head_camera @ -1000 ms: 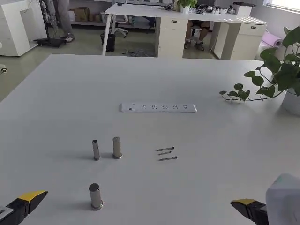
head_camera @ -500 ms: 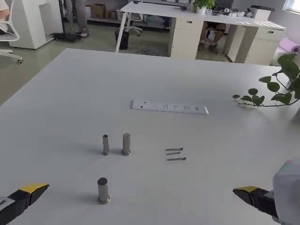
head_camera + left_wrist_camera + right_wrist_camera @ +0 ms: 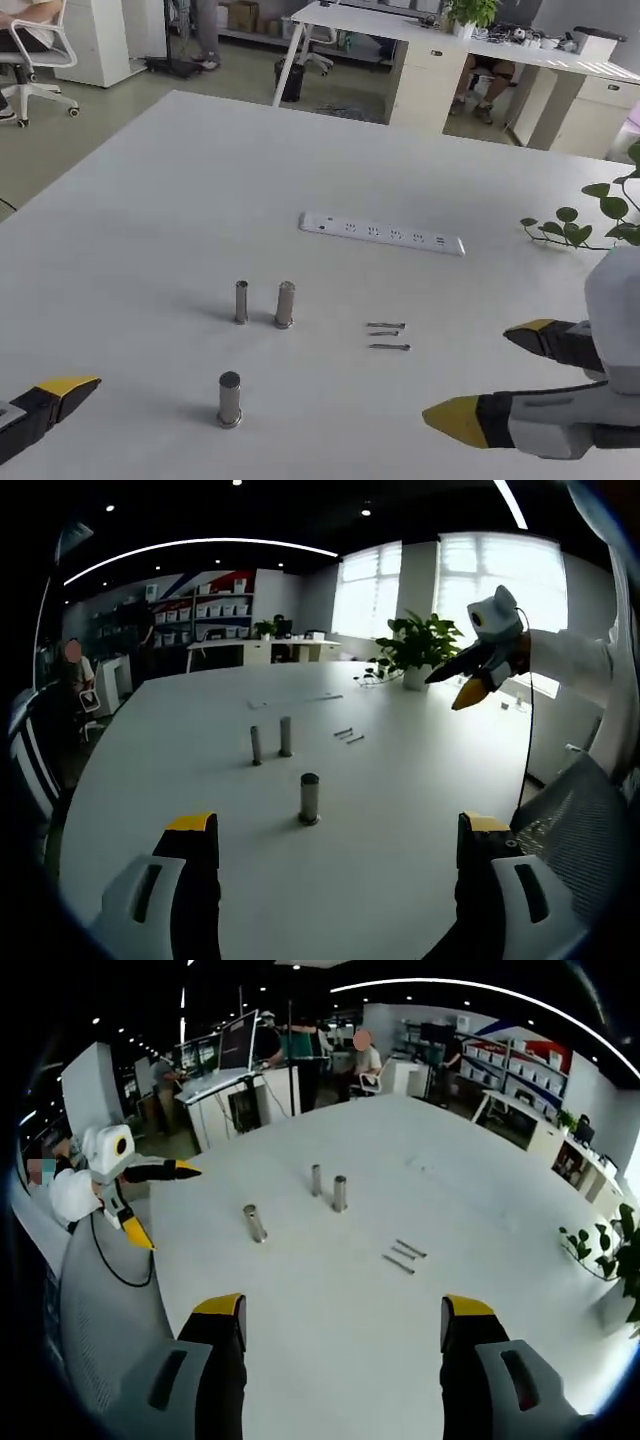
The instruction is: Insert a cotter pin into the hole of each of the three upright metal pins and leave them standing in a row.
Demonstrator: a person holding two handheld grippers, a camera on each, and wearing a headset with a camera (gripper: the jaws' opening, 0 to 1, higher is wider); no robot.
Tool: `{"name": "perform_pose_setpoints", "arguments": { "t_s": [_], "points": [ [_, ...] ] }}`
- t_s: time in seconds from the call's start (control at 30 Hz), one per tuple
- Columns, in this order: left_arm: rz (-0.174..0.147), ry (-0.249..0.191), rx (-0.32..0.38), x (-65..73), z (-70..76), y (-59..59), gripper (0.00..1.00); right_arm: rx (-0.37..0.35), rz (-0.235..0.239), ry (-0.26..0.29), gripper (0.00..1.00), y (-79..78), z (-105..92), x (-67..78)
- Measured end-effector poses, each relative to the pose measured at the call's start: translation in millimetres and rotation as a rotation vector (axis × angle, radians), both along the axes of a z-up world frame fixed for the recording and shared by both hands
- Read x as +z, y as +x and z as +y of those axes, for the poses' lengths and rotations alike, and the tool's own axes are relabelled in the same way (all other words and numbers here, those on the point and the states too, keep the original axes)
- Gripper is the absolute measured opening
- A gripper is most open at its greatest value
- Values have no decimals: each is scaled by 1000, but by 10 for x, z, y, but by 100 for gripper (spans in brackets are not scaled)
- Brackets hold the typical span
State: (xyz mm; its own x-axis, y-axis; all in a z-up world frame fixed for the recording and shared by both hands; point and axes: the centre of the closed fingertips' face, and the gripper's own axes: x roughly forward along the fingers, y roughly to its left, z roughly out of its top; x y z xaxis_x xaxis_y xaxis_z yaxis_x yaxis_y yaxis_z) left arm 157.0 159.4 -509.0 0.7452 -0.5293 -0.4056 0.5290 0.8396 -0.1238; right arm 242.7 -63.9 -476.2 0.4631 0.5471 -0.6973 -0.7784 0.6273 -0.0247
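Jaws on both tools are spread wide and nothing is held in either: the left gripper (image 3: 337,828) and the right gripper (image 3: 478,374) are both poised over the white table (image 3: 150,200), on the person's side of the power strip (image 3: 381,233). Three cotter pins (image 3: 386,335) are counted, laid flat and close together on the near side of that strip, roughly below its middle, with their long axes running nearly parallel to the strip's length. From the right gripper they lie ahead and a little to the left, and this gripper is judged the nearer one, so a pick from above across the thin shafts is suggested. Three metal pins (image 3: 285,304) are counted, all upright: two stand side by side nearer the person than the strip's left end, and the third stands apart, farther again from the strip, closest to the left gripper. No cotter pin is seen inserted, so all three insertions are judged outstanding.
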Motion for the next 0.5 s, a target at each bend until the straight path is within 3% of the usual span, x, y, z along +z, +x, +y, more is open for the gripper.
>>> {"name": "perform_pose_setpoints", "arguments": {
  "t_s": [0.13,0.3,0.4,0.5],
  "points": [
    [27,-26,30,-62,49,-41,99,38,16,-20,77,121,21,-31],
    [41,-17,52,-105,101,-37,99,99,41,-44,76,223,94,-63],
    [55,-38,71,-102,117,-20,99,164,19,-70,73,335,159,-65],
    [48,-40,75,-102,123,-13,99,192,19,-89,73,440,198,-82]
  ]
}}
